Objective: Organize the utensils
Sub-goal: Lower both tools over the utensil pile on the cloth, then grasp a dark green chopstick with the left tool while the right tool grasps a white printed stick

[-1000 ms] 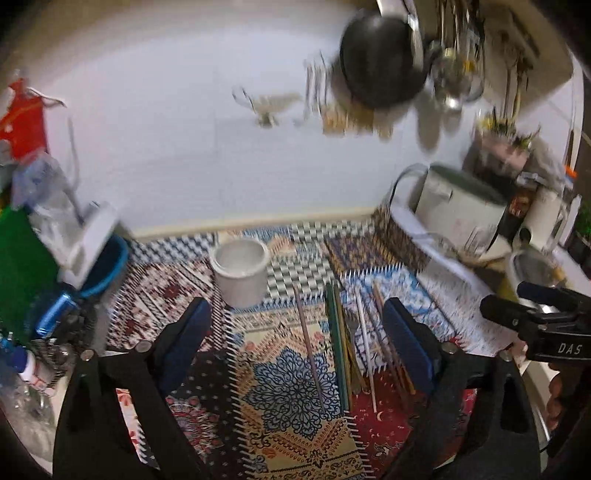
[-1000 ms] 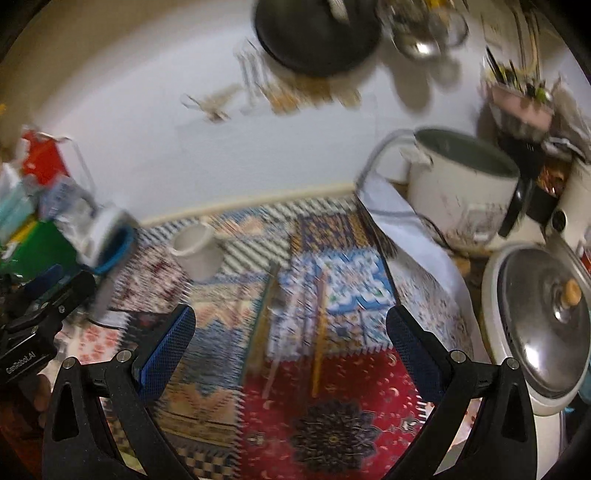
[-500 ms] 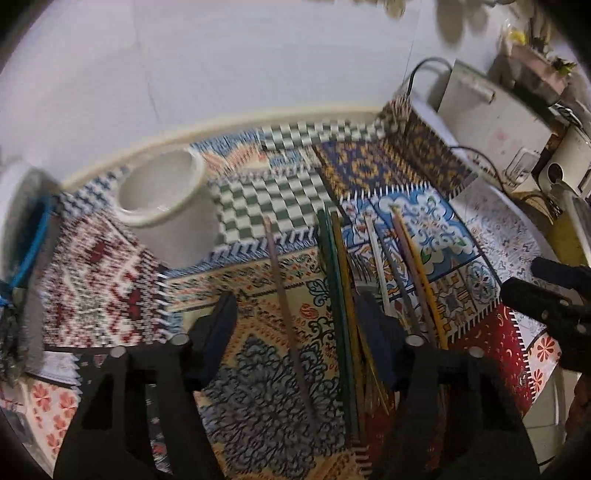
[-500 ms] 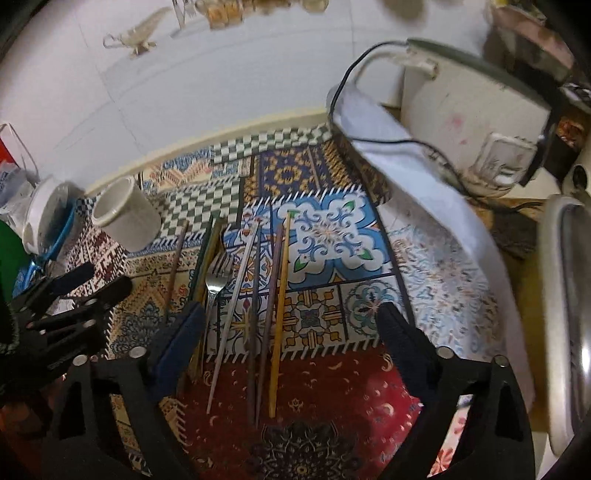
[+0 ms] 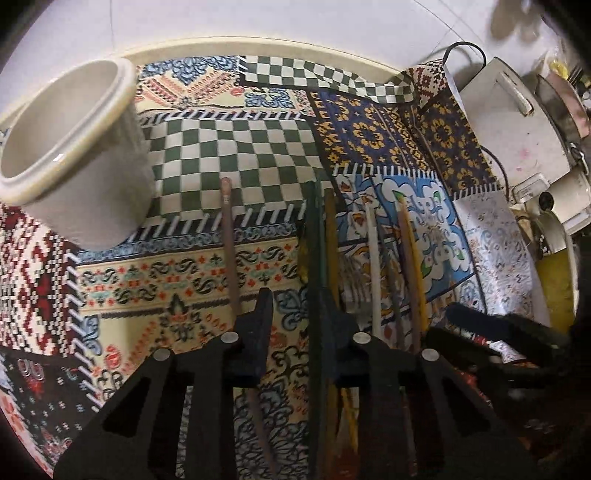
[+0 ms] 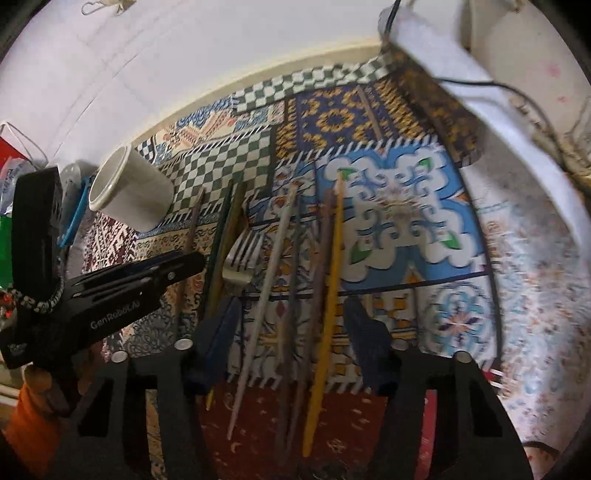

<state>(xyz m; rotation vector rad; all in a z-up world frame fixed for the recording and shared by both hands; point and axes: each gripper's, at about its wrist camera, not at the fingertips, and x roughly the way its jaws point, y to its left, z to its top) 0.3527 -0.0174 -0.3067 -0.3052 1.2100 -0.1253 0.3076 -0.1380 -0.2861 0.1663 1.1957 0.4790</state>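
Several chopsticks and a metal fork [image 6: 242, 254] lie side by side on a patterned mat [image 5: 229, 155]. A white ceramic cup [image 5: 74, 155] stands at the mat's left; it also shows in the right wrist view [image 6: 129, 195]. My left gripper [image 5: 299, 317] is low over the mat, jaws partly open, between a brown chopstick [image 5: 229, 240] and a dark green one [image 5: 314, 251]. My right gripper [image 6: 291, 332] is open, straddling a white chopstick [image 6: 269, 277], brown ones and a yellow chopstick [image 6: 330, 277].
A white rice cooker [image 5: 509, 122] with a black cord stands at the right, a white cloth [image 6: 480, 92] draped beside it. A yellow-rimmed pot [image 5: 554, 269] sits at the right edge. A white tiled wall [image 5: 258, 22] is behind the mat. Clutter lies at far left [image 6: 14, 206].
Both grippers have dropped closer to the mat and the chopsticks. The left jaws have narrowed. The right gripper has moved over the white and yellow chopsticks.
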